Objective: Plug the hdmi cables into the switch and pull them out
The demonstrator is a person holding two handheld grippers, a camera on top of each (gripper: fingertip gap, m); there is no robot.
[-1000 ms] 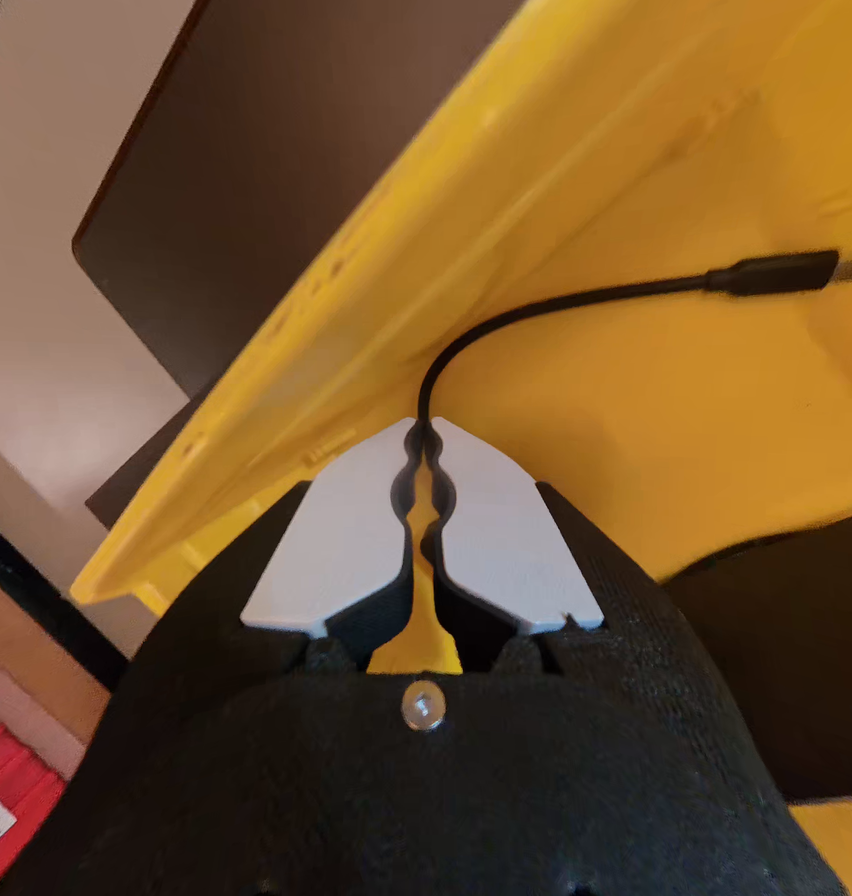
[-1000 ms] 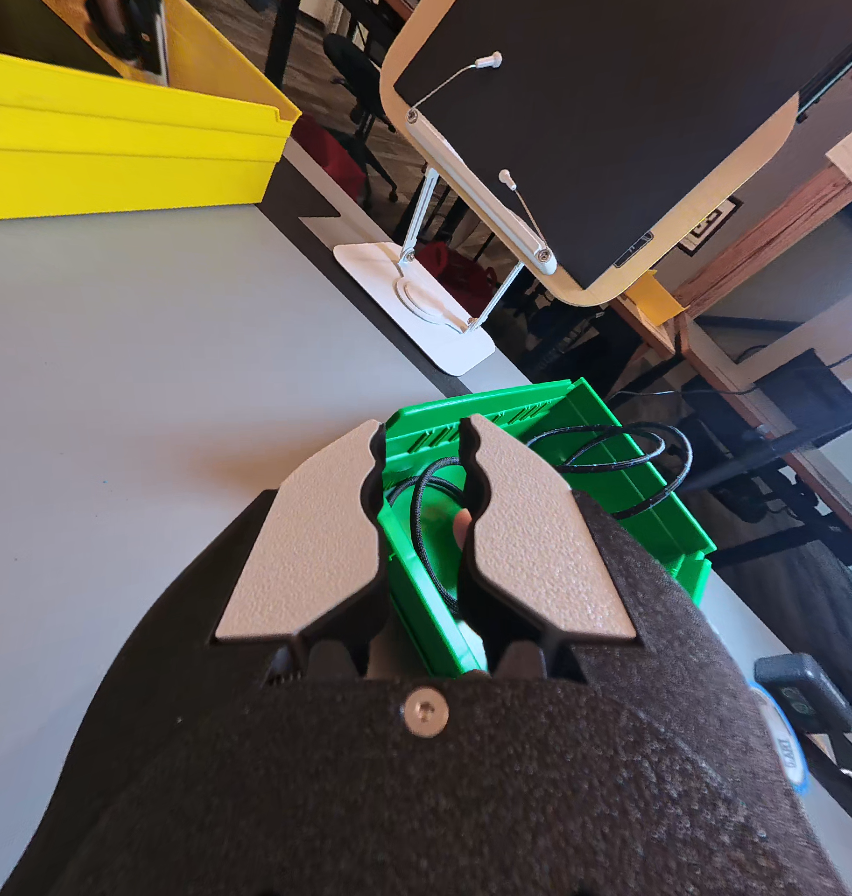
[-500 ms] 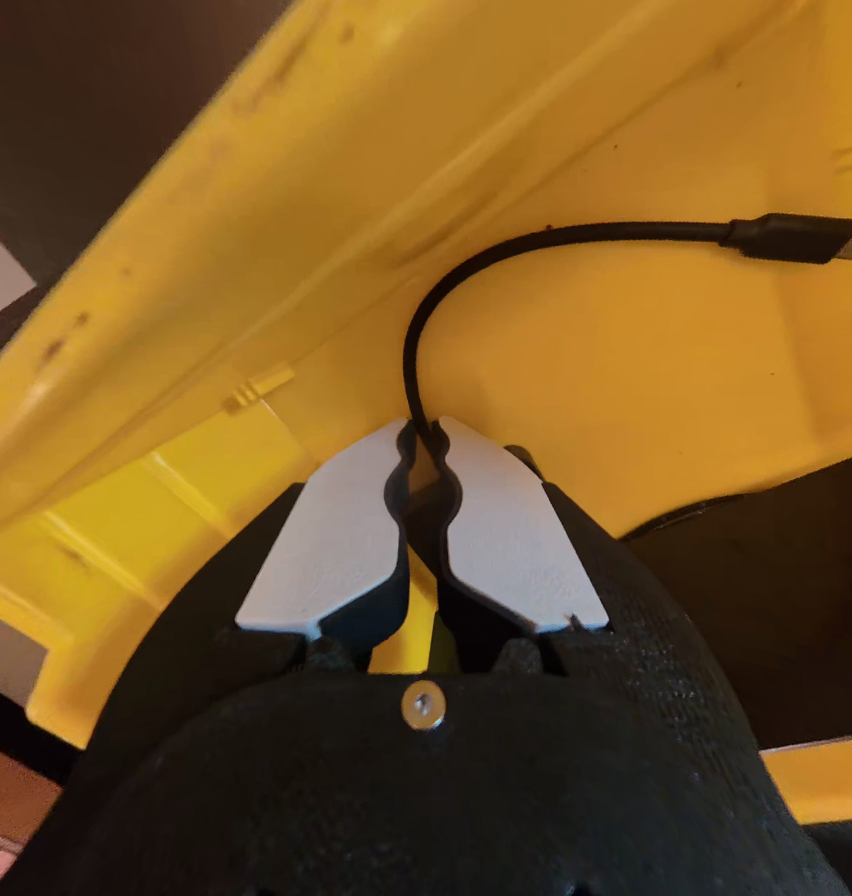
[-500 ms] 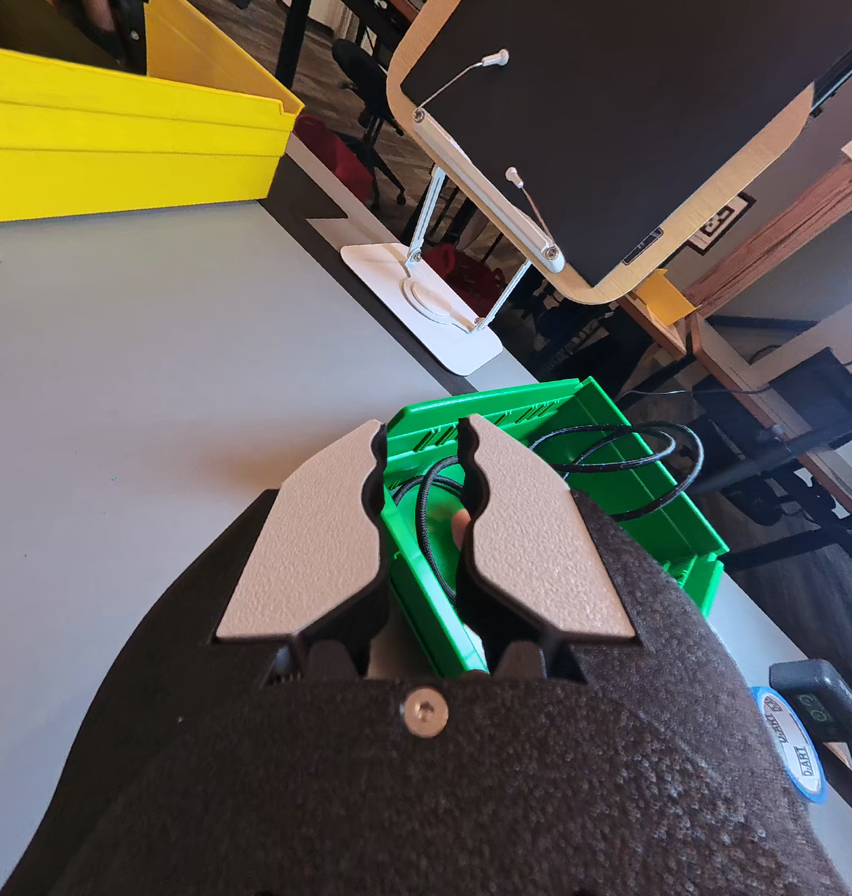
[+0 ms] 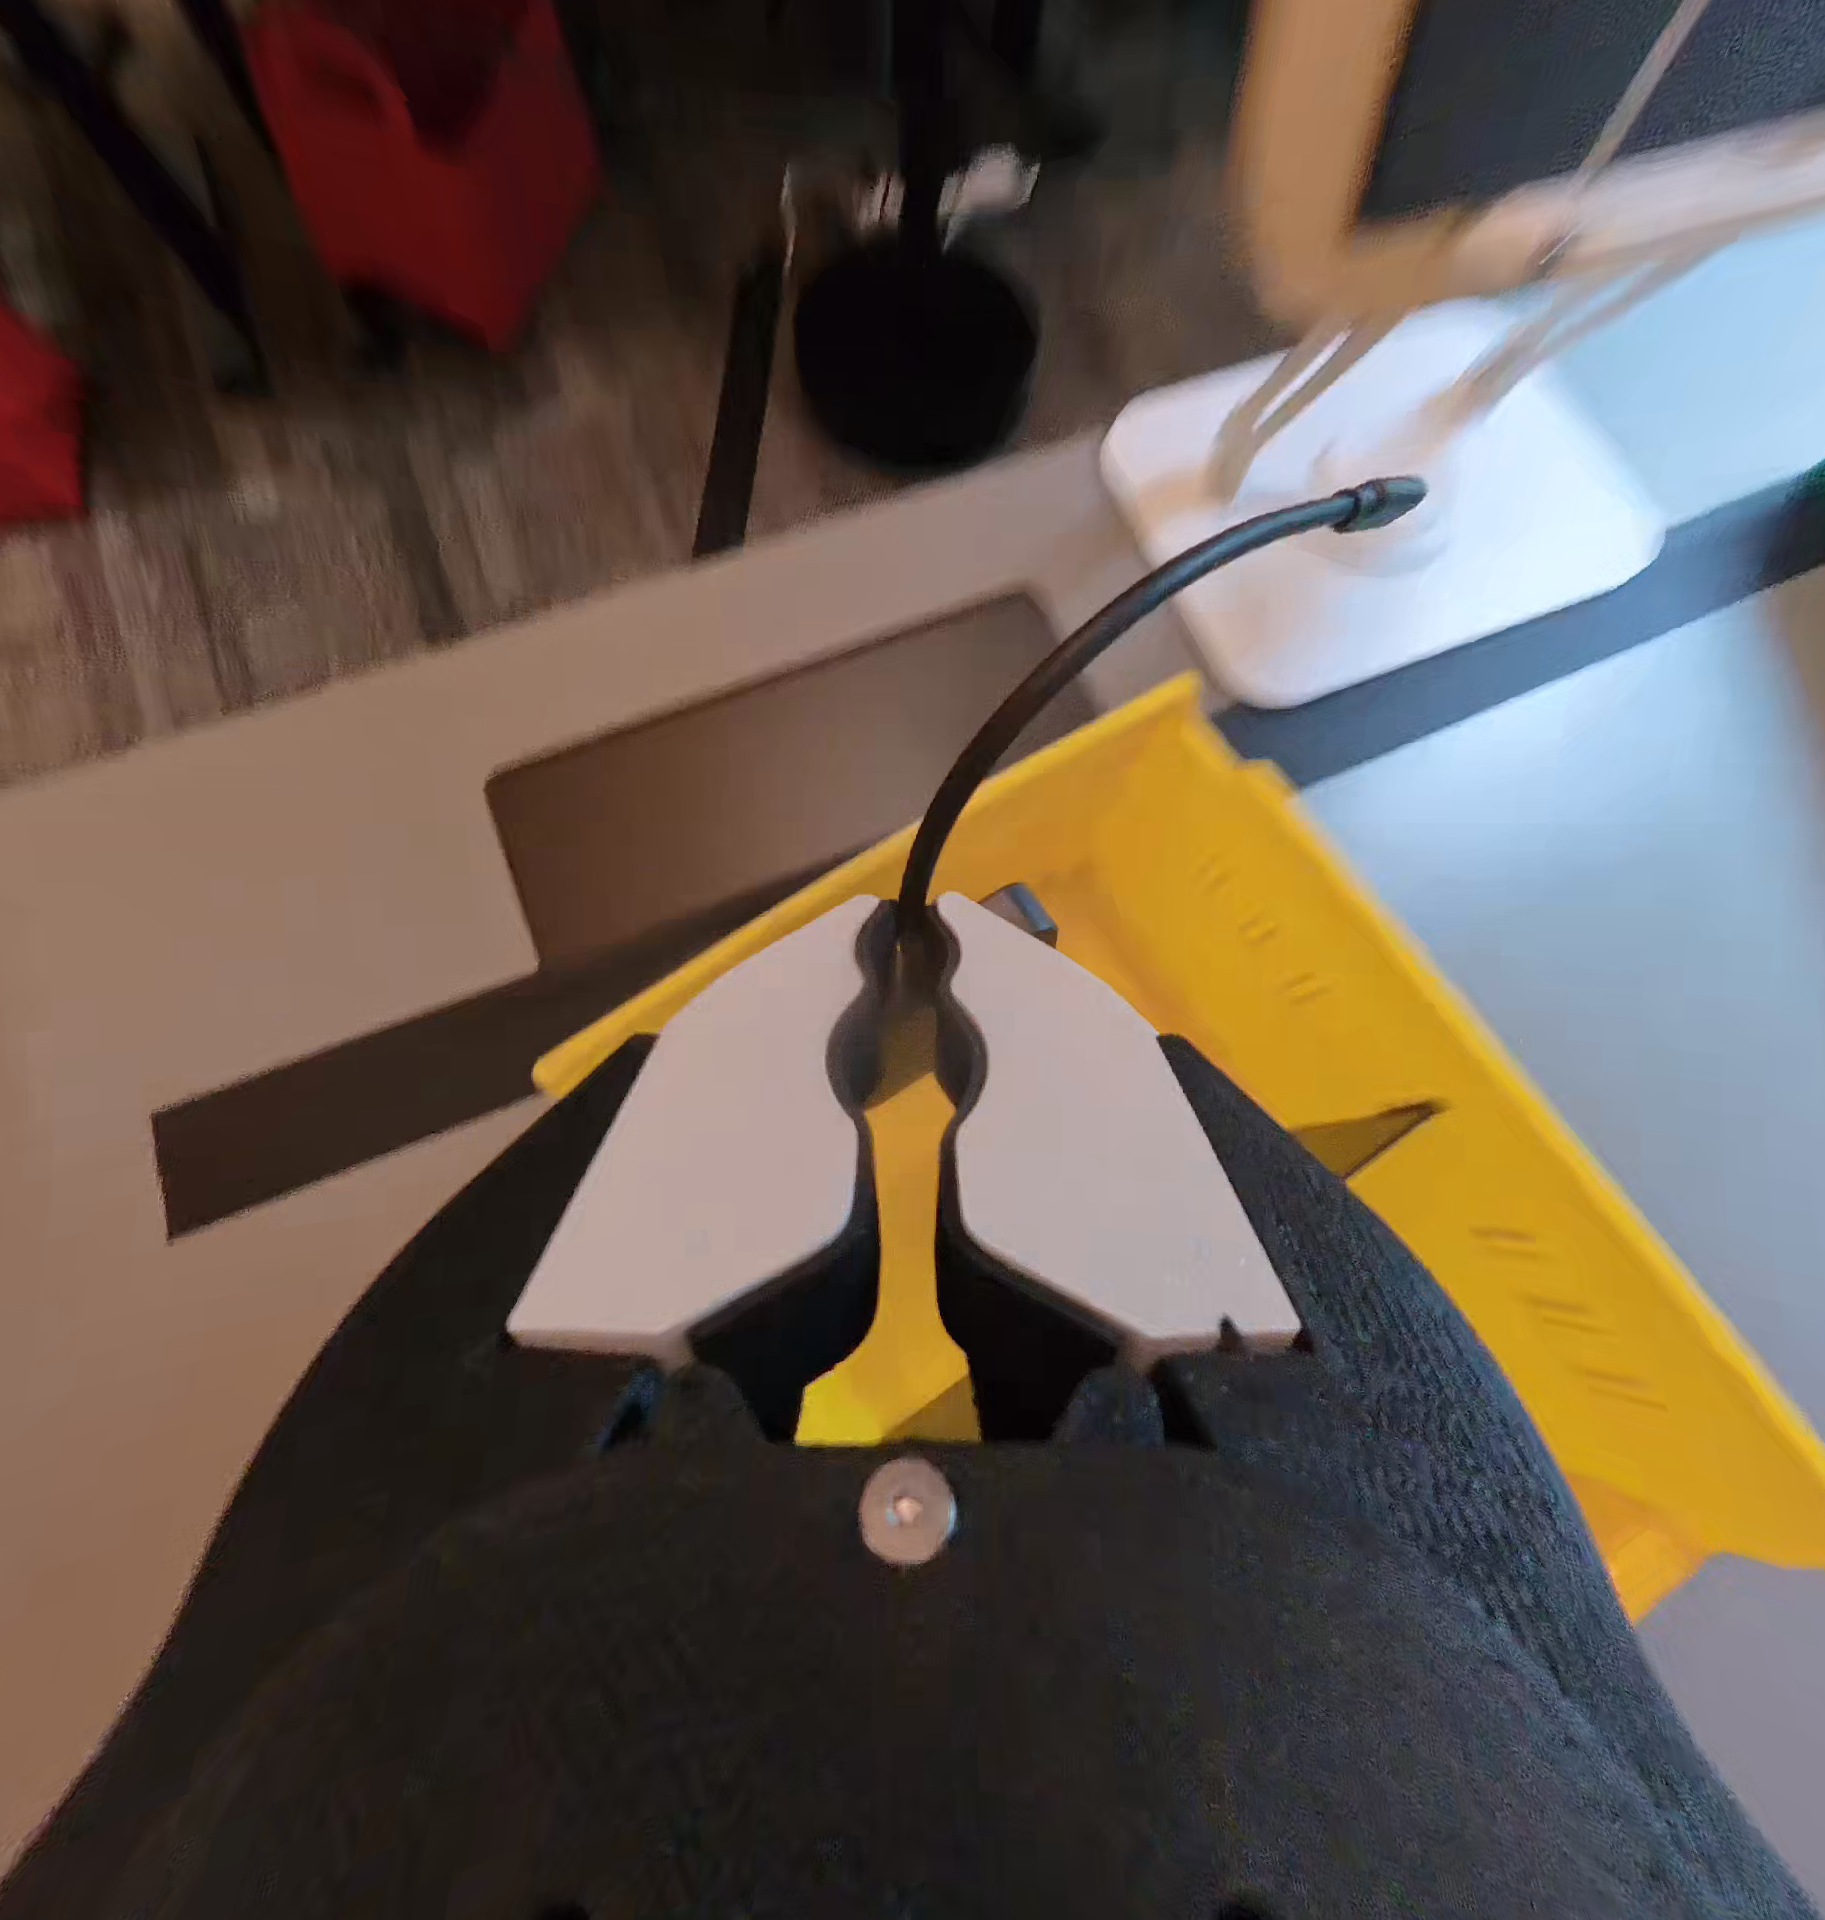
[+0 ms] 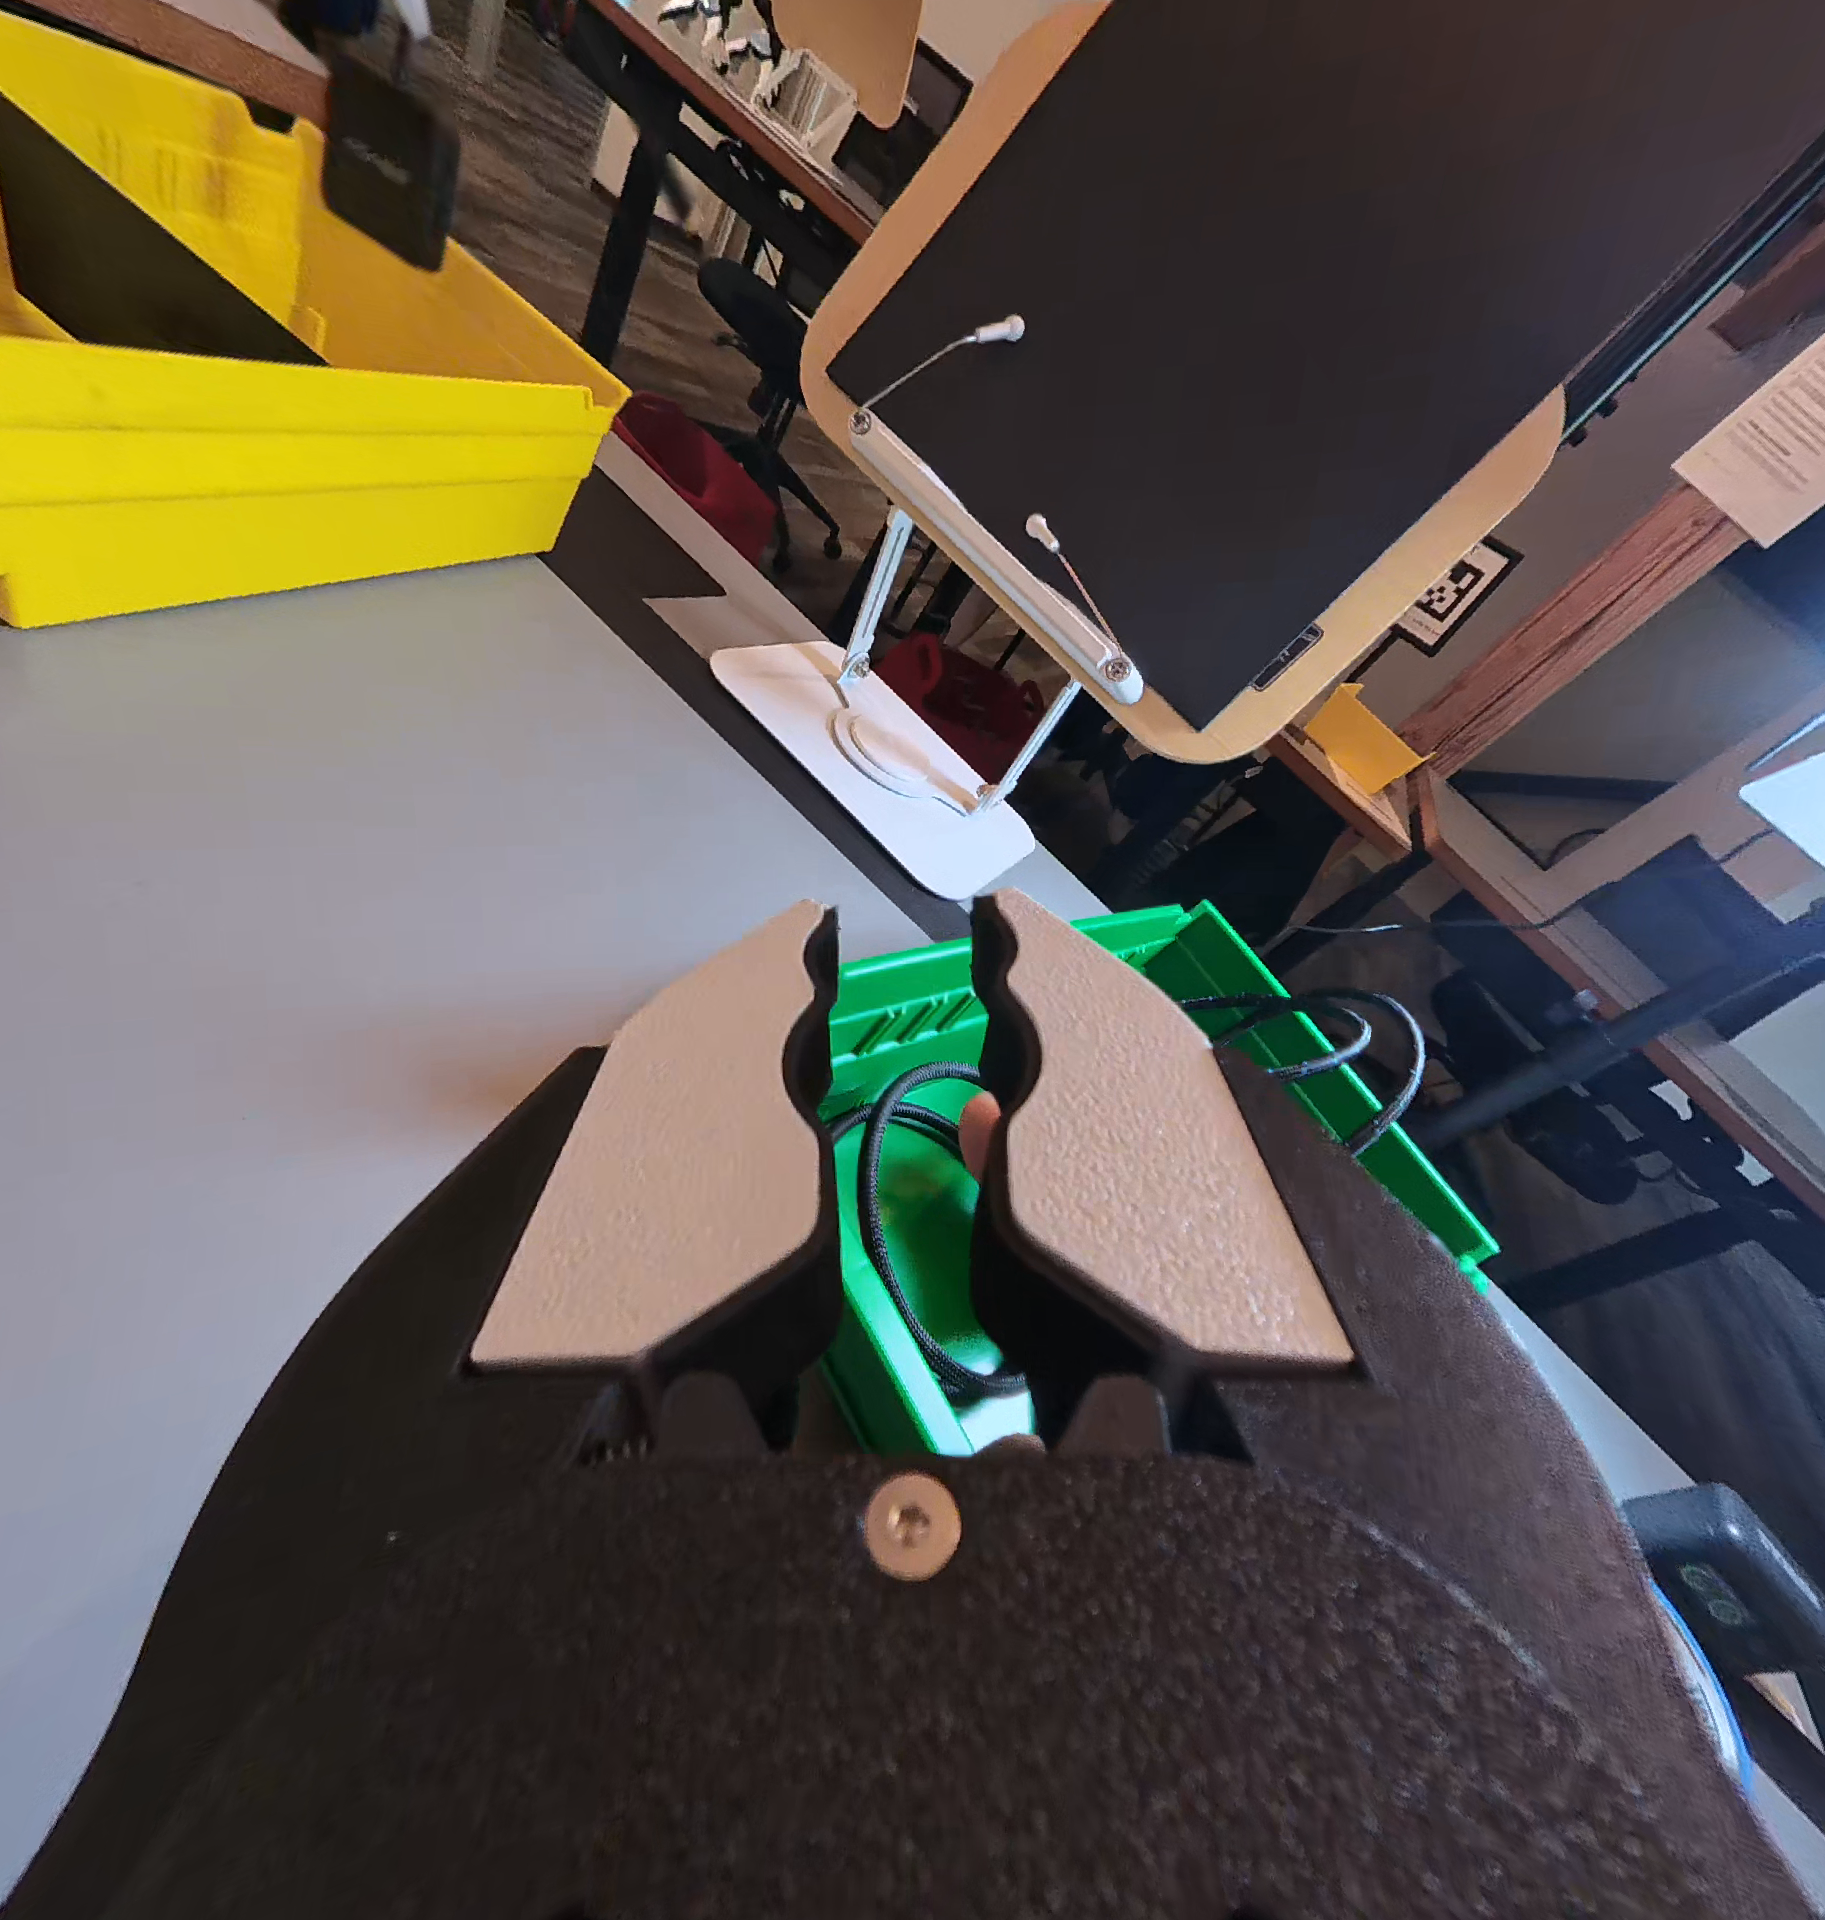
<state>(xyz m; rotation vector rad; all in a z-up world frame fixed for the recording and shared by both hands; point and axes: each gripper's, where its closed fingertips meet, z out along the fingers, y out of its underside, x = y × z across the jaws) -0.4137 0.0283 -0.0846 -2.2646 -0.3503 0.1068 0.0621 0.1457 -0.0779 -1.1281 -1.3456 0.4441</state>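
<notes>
The left gripper (image 5: 908, 940) is clamped on a black cable (image 5: 1033, 686) just behind its free plug end, which arcs up clear of the yellow bin (image 5: 1334, 1049). The right gripper (image 6: 903, 935) hangs with jaws apart and empty over the green bin (image 6: 1334, 1101) of coiled cables. Doing this step well likely means carrying the plug steadily to the switch, apparently the dark box (image 6: 388, 171) dangling above the yellow bin in the right view, and regripping nearer the plug. Half a second earlier the cable lay inside the yellow bin; now it is lifted out.
</notes>
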